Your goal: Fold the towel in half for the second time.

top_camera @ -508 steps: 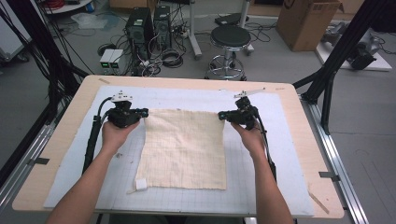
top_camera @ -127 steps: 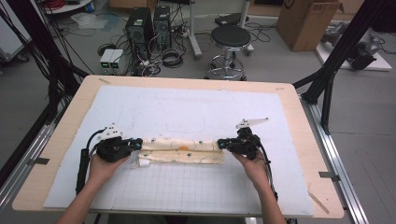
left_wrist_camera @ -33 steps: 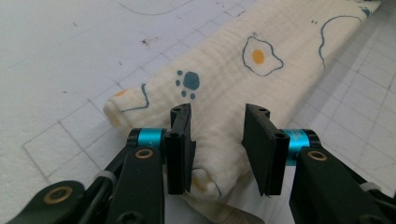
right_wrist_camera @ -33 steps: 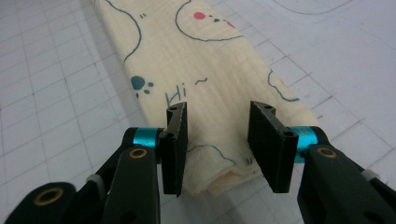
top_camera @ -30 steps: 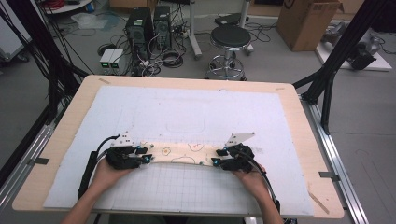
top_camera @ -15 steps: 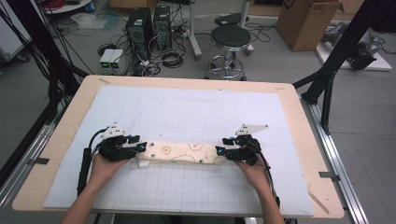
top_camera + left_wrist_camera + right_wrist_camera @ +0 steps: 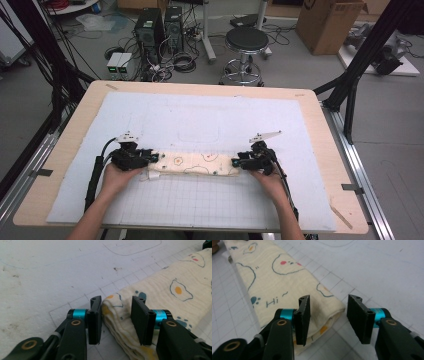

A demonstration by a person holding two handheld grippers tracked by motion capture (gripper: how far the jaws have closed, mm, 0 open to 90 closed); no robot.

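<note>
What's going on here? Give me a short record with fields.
Thing: cloth, folded into a long strip, egg and cloud prints
Surface: white gridded mat on a wooden table
Left tool: open, jaws astride the strip's end, just been closing
Right tool: open at the other end, just been closing

Lab or workshop, computer towers (image 7: pixel 160 25) and tangled cables (image 7: pixel 172 62) on floor, stool (image 7: pixel 246 42), cardboard box (image 7: pixel 325 22)
</note>
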